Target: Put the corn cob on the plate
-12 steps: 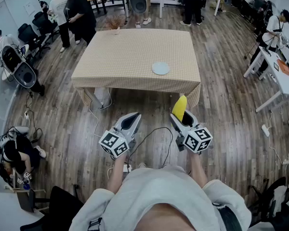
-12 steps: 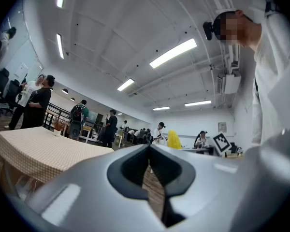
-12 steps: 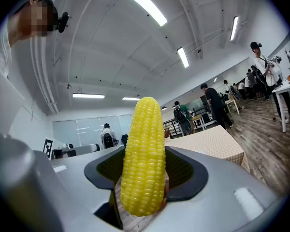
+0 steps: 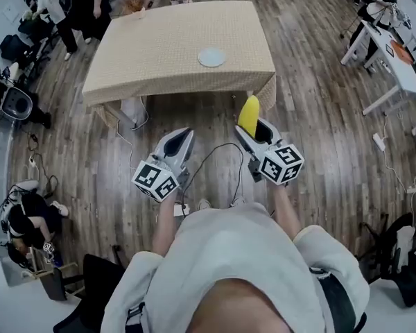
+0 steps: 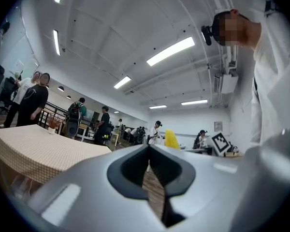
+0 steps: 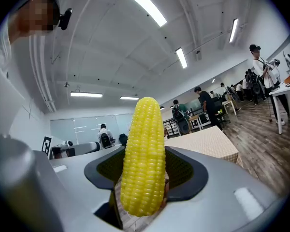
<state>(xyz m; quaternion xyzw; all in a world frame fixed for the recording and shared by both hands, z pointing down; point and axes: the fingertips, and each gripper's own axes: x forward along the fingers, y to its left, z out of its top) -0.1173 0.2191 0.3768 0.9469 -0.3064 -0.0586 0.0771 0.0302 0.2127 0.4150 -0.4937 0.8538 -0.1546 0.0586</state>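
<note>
A yellow corn cob [image 4: 248, 115] stands upright between the jaws of my right gripper [image 4: 254, 132], which is shut on it. In the right gripper view the corn cob [image 6: 145, 153] fills the middle, clamped between the dark pads [image 6: 186, 170]. My left gripper [image 4: 183, 137] is held beside it, jaws together with nothing in them. A small round pale plate [image 4: 211, 57] lies on the beige checked table [image 4: 159, 54] ahead of both grippers, right of its middle. The table [image 5: 29, 146] shows at the left of the left gripper view, the corn cob [image 5: 172, 139] small at centre.
Wooden floor with cables [image 4: 215, 155] lies between me and the table. People [image 4: 76, 5] stand at the far left by chairs. White desks [image 4: 385, 44] stand at the right. A small dried plant [image 4: 134, 5] sits on the table's far left corner.
The table and plate now sit higher and nearer in the head view, and both grippers are closer to the table's near edge. The corn cob stays clamped in the right gripper.
</note>
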